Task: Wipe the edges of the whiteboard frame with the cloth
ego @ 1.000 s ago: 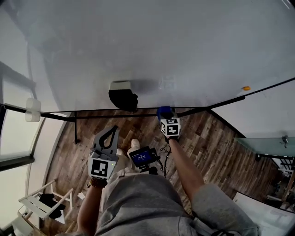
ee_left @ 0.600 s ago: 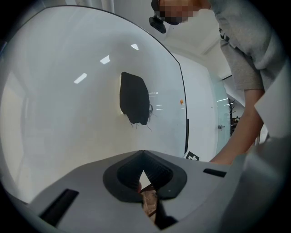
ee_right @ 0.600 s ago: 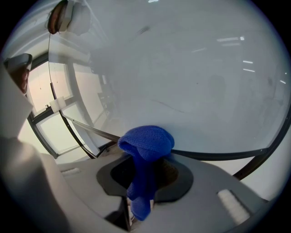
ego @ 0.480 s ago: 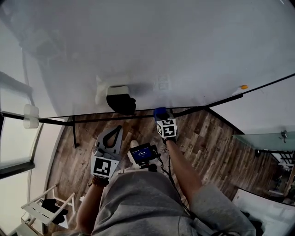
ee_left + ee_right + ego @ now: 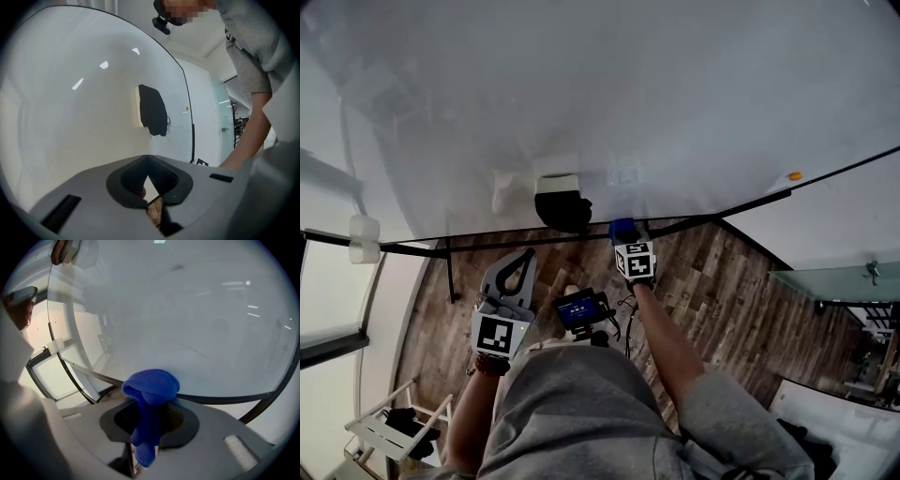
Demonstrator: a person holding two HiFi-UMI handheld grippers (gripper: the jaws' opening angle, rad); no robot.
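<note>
The right gripper (image 5: 151, 420) is clamped on a blue cloth (image 5: 151, 386), its jaws pinching the lower folds so that a rounded wad bulges out above the tips. That wad sits right at the black frame (image 5: 225, 398) along the bottom edge of the whiteboard (image 5: 187, 310); whether it actually presses on the frame cannot be told. In the head view the cloth shows as a small blue patch at centre frame, just below the frame line and to the right of a black-faced eraser (image 5: 562, 204) stuck on the board. The left gripper (image 5: 148, 163) has its jaws together with nothing between them and hangs lower left, well away from the board. An orange magnet (image 5: 794, 175) sits on the board at the right, near where the frame turns upward. The cloth looks light, soft and knitted, so it should mould itself round the narrow frame and drag along without scratching; being limp, it will likely fold back or slip unless gripped deep in the bunch, as here, with only a short pad left proud. The frame looks thin and stiff, so steady light pressure along its length probably suits it best.
</note>
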